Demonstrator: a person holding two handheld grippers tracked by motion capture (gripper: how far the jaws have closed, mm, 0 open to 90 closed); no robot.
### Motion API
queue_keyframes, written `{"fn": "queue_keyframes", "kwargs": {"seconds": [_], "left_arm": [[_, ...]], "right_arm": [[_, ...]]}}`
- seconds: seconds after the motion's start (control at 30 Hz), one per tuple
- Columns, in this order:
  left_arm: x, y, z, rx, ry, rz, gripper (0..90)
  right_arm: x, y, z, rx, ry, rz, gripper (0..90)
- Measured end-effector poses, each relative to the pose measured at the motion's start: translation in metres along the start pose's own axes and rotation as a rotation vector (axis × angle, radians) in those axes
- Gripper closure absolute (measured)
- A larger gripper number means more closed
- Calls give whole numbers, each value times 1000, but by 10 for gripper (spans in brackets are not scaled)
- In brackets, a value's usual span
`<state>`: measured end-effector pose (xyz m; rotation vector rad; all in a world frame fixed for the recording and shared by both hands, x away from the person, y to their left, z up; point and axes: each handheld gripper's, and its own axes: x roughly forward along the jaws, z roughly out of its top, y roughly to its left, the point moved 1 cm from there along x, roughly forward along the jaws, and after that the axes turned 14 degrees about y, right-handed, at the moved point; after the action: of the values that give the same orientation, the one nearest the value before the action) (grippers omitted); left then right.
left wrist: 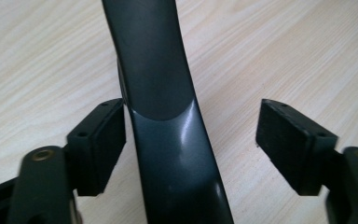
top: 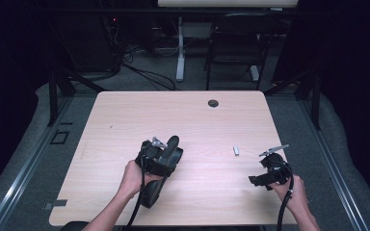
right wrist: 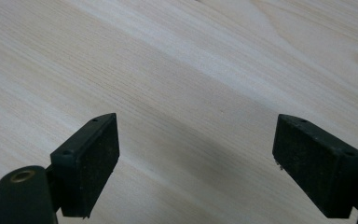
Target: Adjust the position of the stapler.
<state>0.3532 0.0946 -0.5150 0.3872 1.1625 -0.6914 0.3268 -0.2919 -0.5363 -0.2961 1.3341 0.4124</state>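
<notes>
A long, curved, dark grey object (top: 152,193) lies on the light wooden table (top: 125,110) at the front left. My left gripper (top: 166,156) sits over its middle. In the left gripper view the object (left wrist: 168,154) runs up between the jaws of my left gripper (left wrist: 191,135). The left pad (left wrist: 105,140) is right beside it and the right pad (left wrist: 289,140) stands well apart, so the jaws are open. My right gripper (top: 256,181) rests low at the front right. Its jaws (right wrist: 196,158) are open, with only bare table between them.
A small silver piece (top: 236,150) lies on the table between the two grippers, nearer the right one. A round cable hole (top: 213,103) sits near the far edge. Beyond the table stand a chair (top: 233,48) and a desk leg (top: 179,53).
</notes>
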Motion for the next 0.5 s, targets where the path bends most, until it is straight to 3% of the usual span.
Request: {"fn": "queue_keyframes", "kwargs": {"seconds": [0.03, 0.13, 0.2, 0.27, 0.5], "left_arm": [[2, 0, 0, -3, 5, 24, 300], [5, 0, -1, -10, 4, 35, 392], [7, 2, -2, 20, -5, 70, 457], [7, 3, -2, 22, -12, 70, 496], [8, 6, -3, 56, -29, 27, 507]], "right_arm": [[0, 0, 0, 1, -2, -1, 140], [0, 0, 0, 0, -3, 3, 140], [0, 0, 0, -2, 1, -8, 140], [0, 0, 0, 0, -2, -5, 141], [0, 0, 0, -6, 4, -10, 141]]}}
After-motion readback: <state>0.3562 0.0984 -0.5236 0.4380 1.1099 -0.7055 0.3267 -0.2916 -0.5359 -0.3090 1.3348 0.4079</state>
